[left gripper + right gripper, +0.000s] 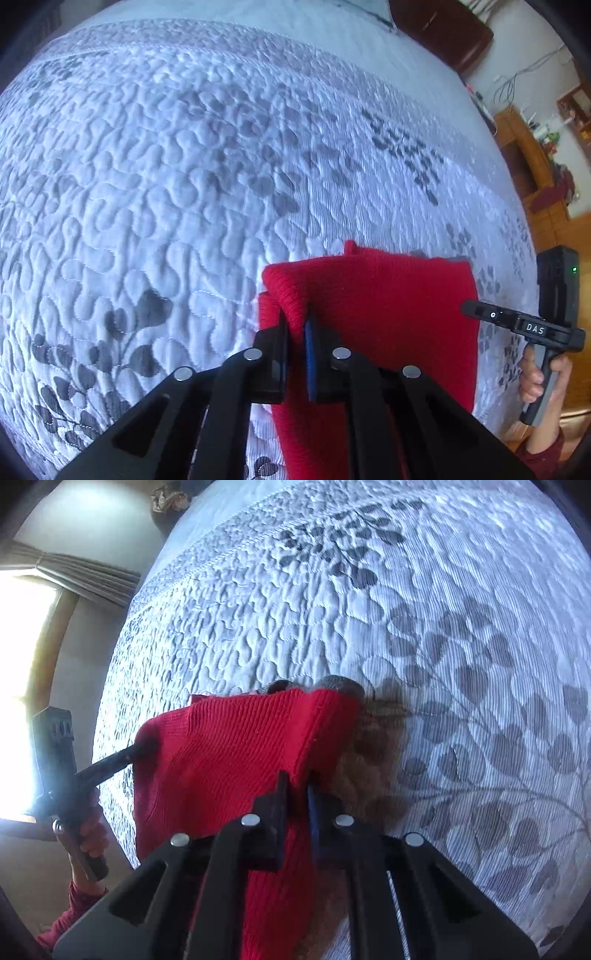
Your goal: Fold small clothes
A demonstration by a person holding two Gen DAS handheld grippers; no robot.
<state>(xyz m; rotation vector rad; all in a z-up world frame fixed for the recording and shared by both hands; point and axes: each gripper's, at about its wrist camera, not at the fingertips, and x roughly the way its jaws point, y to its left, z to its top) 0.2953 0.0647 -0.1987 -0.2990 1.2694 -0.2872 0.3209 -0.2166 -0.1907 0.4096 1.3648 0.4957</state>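
Both grippers clenched on the red knit garment [373, 314], one at each top corner. Left gripper [295, 328] pinching a bunched corner of the knit between its jaws, blue pad pressed into the fabric; right gripper [297, 786] doing the same at the opposite corner, seen from its own camera with cloth gathered tight between the jaws. Garment stretched between the two pairs of jaws and hanging down below them, lifted off the quilted bed cover [166, 166], which spreads out ahead of and beneath the jaws with its grey leaf pattern. Something brownish and fuzzy [369, 760] just beyond the right jaws, beside the red edge; blurred, cannot tell whether part of the garment or a separate item. Judging by the layout: pick-up stage complete, corners secured, cloth spread to its width. Apparently already doubled at the top edge, though hard to confirm through the lens distortion. No finished, flat fold resting on the bed yet. Still to come, most likely: lowering the garment onto the cover ahead of the jaws, bringing one edge over the other, smoothing, and letting go. No other clothes visible on the bed within either view, so remaining count unknown.
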